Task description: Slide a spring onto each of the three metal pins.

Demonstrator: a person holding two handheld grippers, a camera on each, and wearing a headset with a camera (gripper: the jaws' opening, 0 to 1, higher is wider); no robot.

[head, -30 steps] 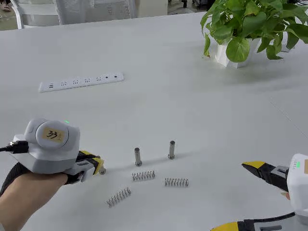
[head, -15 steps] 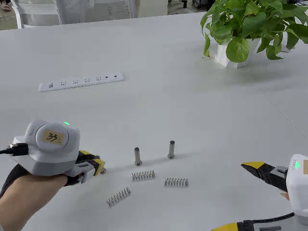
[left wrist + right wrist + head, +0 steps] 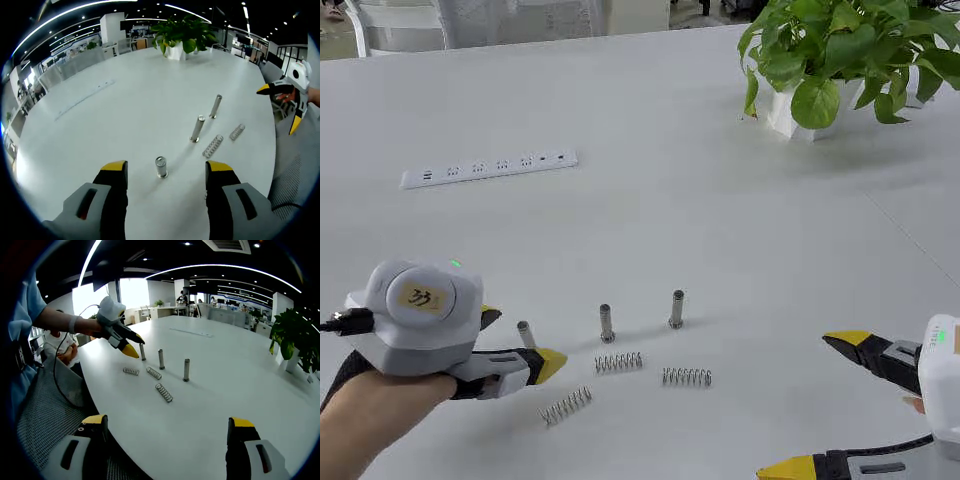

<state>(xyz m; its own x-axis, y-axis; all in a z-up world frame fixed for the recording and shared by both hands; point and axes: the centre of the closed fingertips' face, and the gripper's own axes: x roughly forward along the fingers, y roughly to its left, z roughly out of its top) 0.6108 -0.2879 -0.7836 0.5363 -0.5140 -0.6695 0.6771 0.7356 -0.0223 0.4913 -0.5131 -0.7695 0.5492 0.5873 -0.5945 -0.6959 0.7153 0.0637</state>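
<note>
Three metal pins stand upright in a row on the white table (image 3: 720,200): the left pin (image 3: 525,333), the middle pin (image 3: 606,324) and the right pin (image 3: 677,310), each bare of any spring. Three springs lie flat just in front of them, apart from the pins and from one another: the middle spring (image 3: 618,363), the right spring (image 3: 687,377) and the near spring (image 3: 566,407), closest to the person. The left gripper (image 3: 520,340) has its jaws spread wide around the left pin. In the left gripper view, bare table shows between the pin and each jaw, so nothing is gripped. That view also takes in two of the springs beside the farther pins. The right gripper (image 3: 815,405) hangs well to the right of the row, jaws released and holding nothing. Its own view shows the table's curved near edge just ahead of its jaws, with all three pins and springs near that edge. Beyond the row the tabletop lies broad and open, out to a power strip (image 3: 488,170) at the far left and a potted plant (image 3: 840,50) at the far right.
</note>
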